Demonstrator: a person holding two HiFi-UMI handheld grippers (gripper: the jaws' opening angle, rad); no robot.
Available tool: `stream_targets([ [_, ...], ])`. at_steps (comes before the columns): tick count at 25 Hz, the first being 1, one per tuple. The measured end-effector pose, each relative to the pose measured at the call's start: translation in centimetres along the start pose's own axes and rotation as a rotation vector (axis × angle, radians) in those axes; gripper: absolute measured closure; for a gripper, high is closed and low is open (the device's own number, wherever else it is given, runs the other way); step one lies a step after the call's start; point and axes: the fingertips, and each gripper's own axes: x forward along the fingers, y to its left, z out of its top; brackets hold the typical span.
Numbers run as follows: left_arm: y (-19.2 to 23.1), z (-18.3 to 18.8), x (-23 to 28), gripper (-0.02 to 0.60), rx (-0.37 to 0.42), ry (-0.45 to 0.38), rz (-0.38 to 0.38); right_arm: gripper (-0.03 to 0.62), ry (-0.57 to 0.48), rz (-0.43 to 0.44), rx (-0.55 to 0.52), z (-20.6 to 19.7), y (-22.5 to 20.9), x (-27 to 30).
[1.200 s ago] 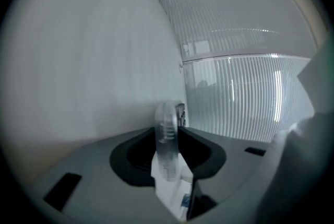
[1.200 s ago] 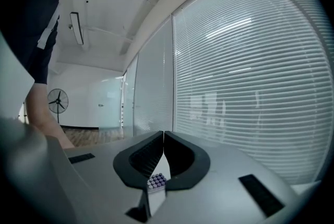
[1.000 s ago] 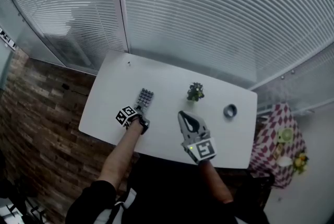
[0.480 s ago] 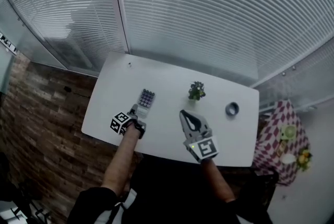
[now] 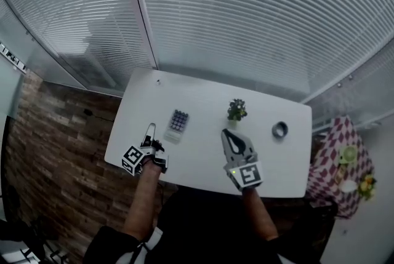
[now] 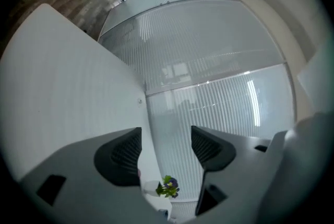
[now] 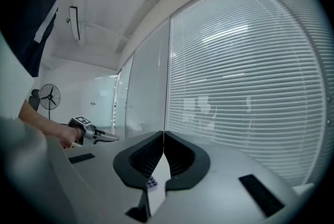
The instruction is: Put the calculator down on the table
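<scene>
— Where is the calculator (image 5: 178, 122)?

— Flat on the white table (image 5: 203, 96), keys up. It lies just beyond the tips of the left tongs (image 5: 150, 128) and a little to their right. There is a gap between it and them, and nothing touches it.

— So the left tongs are released?

— Yes. Their jaws have just been opening and stand wide apart with nothing between them. In the left gripper view the gap frames only the slatted blinds (image 6: 209, 61) and, low down, a small potted plant (image 6: 168, 186).

— And the right tongs (image 5: 227, 133)?

— Clenched on nothing. In the right gripper view the two dark pads (image 7: 146, 157) meet along one thin line, and no object sits in them.

— How does the calculator lie relative to those?

— To their left and slightly farther out. It is between the two pairs of tongs, but nearer the left pair.

— What else is close by?

— The plant stands just ahead of the right tongs' tips. A small grey ring (image 5: 280, 130) rests on the table off to the right of the right tongs, well apart from them.

— Does one pair show in the other's view?

— The right gripper view catches the left tongs far to its left, held in a hand (image 7: 65, 137). Their marker cube is on top and their jaws point toward the blinds.

— Who holds them?

— A person (image 5: 203, 226) in dark clothing, with both arms reaching in from the near edge of the table.
</scene>
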Motion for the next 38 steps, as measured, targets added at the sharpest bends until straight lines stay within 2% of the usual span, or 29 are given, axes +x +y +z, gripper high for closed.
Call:
stream_targets([
  [4, -5.6, 1.4, -1.5, 0.305, 0.002, -0.021, -0.137, 0.588, -0.009, -0.013, -0.007, -0.1, -0.3, 0.0],
  [9, -8.4, 2.7, -3.7, 0.305, -0.045, -0.08, -0.188, 0.587, -0.027, -0.012, -0.001, 0.3, -0.3, 0.1],
  [13, -9.9, 3.0, -5.1, 0.305, 0.022, -0.073, -0.246, 0.587, -0.028, -0.02, 0.015, 0.3, -0.5, 0.2],
  [15, -10.2, 3.4, -5.4, 0.305, -0.004, -0.073, -0.272, 0.588, -0.017, -0.025, -0.018, 0.1, -0.8, 0.3],
  [21, -12.0, 2.8, -5.5, 0.305, 0.068, -0.039, -0.307, 0.588, 0.014, -0.059, -0.048, -1.0, -1.7, 0.1],
  [25, -12.3, 2.1, -5.8, 0.305, 0.132, -0.024, -0.284, 0.588, 0.012, -0.058, -0.054, -1.0, -1.6, 0.1],
  [26, -12.4, 1.9, -5.9, 0.305, 0.179, -0.021, -0.262, 0.586, 0.009, -0.058, -0.054, -0.9, -1.6, 0.1],
  [27, -12.2, 2.0, -6.1, 0.305, 0.267, -0.021, -0.224, 0.586, 0.008, -0.059, -0.054, -0.9, -1.6, 0.1],
  [29, -12.0, 2.2, -6.4, 0.305, 0.529, -0.034, -0.17, 0.588, 0.005, -0.058, -0.051, -0.9, -1.7, 0.0],
  [31, -12.8, 2.2, -6.7, 0.305, 0.779, -0.06, -0.171, 0.588, 0.007, -0.056, -0.041, -1.0, -1.8, 0.1],
  [32, -13.5, 2.1, -6.9, 0.305, 0.873, -0.075, -0.175, 0.586, 0.01, -0.056, -0.036, -1.2, -1.8, 0.2],
  [38, -17.1, -0.1, -7.4, 0.305, 1.284, -0.092, -0.203, 0.586, 0.003, -0.049, -0.034, -1.0, -1.5, 0.4],
])
